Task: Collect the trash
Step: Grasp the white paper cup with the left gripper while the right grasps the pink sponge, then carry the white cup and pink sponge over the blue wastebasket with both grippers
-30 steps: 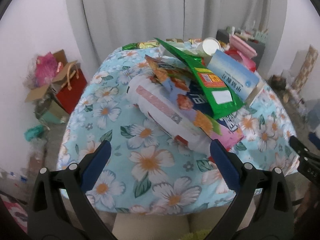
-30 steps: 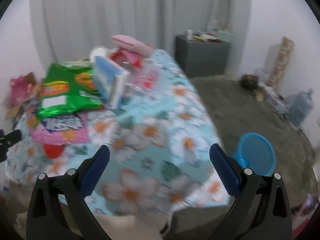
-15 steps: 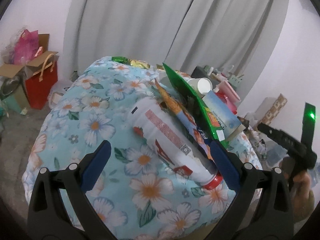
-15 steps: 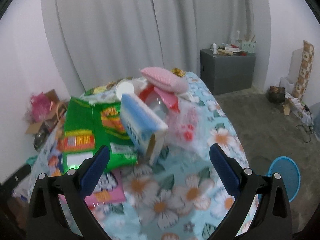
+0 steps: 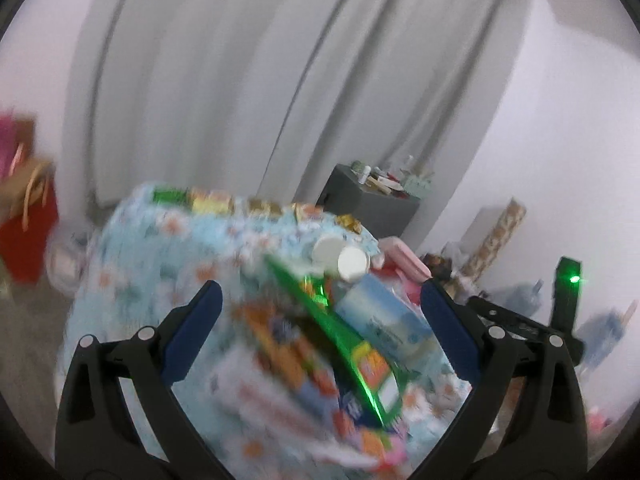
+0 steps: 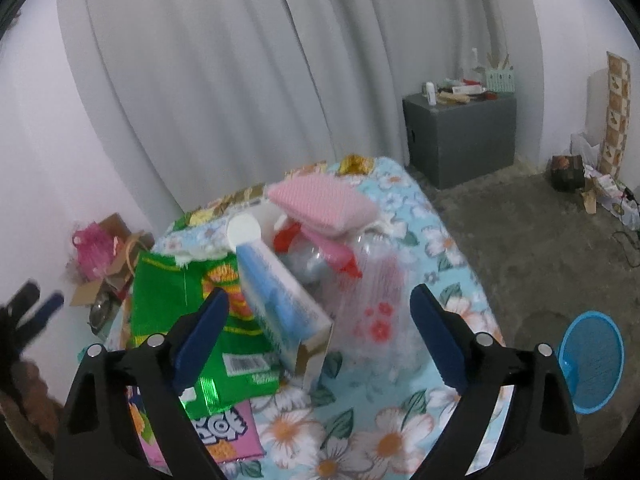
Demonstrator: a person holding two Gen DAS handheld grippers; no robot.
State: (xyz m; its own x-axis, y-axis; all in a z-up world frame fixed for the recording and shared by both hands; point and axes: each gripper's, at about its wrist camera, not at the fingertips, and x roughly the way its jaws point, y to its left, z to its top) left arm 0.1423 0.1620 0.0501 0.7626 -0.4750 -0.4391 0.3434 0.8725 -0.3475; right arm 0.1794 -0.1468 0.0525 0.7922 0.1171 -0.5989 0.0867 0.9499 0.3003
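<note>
Above the trash pile [image 6: 256, 312] (wrappers, boxes), both grippers empty

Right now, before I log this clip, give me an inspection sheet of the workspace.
Surface: table under a floral tablecloth, crowded.
Job's things: green snack bag, open blue-and-white carton, clear plastic bottle, pink sponge, pink wrapper; blue basket on the floor.
Clutter: gold wrappers at the far edge.
Grippers: left gripper open, empty; right gripper closing, pads pressing on nothing.
Cables: black cord on the floor.
Surroundings: grey curtain, grey cabinet, red gift bag.
</note>
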